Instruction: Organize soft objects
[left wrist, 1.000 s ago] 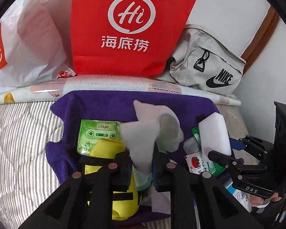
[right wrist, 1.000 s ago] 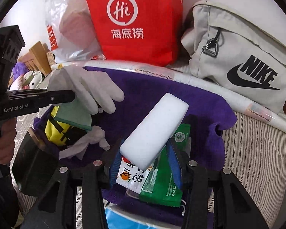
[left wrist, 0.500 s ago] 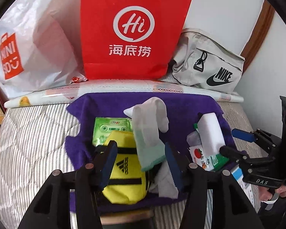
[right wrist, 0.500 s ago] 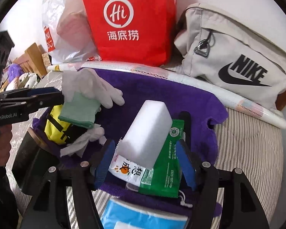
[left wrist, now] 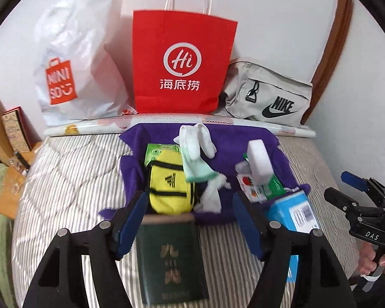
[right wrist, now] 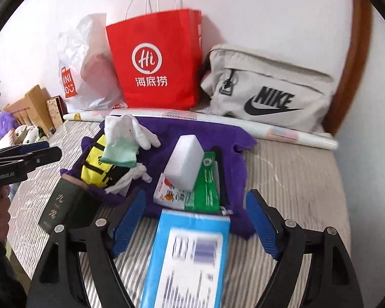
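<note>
Both the left gripper (left wrist: pixel 190 220) and right gripper (right wrist: pixel 195 220), jaws just opening, gape empty near the purple towel (left wrist: pixel 243 138); the glove (left wrist: pixel 195 151) and sponge (right wrist: pixel 184 161) rest on it.

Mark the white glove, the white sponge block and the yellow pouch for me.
white glove (left wrist: pixel 195 151), left wrist view, on its palm.
white sponge block (right wrist: pixel 184 163), right wrist view, on its top face.
yellow pouch (left wrist: pixel 166 179), left wrist view, by its logo.

A bedroom in a home: a striped quilted mattress (left wrist: pixel 71 179) lies against a white wall (left wrist: pixel 269 12), with a red paper shopping bag (left wrist: pixel 182 61), a white plastic bag (left wrist: pixel 77 59) and a grey pouch (right wrist: pixel 269 87) propped along it.
</note>
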Demonstrator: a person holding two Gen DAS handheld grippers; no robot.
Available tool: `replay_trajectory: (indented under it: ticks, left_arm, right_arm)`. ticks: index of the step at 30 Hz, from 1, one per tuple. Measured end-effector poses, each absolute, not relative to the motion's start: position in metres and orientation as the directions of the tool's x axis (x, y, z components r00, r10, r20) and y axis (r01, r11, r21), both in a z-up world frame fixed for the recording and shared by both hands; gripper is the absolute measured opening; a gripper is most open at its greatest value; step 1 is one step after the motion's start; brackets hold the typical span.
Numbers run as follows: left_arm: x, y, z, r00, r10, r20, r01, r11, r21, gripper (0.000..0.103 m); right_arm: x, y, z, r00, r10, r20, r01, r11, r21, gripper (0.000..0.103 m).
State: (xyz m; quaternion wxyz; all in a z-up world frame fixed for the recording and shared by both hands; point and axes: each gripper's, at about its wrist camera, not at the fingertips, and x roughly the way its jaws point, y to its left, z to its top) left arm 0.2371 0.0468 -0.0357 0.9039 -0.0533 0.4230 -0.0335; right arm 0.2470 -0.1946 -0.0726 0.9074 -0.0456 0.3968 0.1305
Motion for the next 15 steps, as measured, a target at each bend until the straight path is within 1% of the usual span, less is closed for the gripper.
replay_trajectory:
  ticks: [2,7,13,15]
  left_arm:
    - [0.221,0.045,-0.030,0.650,-0.101,-0.753,0.012,0.992,-0.122,0.071]
    - [0.173,0.040,-0.017,0.669,-0.085,-0.738,0.002,0.994,-0.113,0.080]
    - [0.115,0.029,-0.009,0.688,-0.077,-0.722,0.005,0.995,-0.101,0.082]
    - [0.100,0.025,-0.007,0.697,-0.062,-0.715,0.002,0.996,-0.084,0.082]
  right_arm:
    - [0.228,-0.197,-0.066,0.667,0.186,-0.721,-0.257,0.966,0.012,0.086]
    - [0.181,-0.201,-0.055,0.693,0.178,-0.699,-0.224,0.974,0.026,0.092]
    - [0.124,-0.205,-0.047,0.723,0.188,-0.665,-0.213,0.976,0.043,0.094]
    - [0.107,-0.208,-0.044,0.733,0.193,-0.653,-0.211,0.976,0.052,0.096]
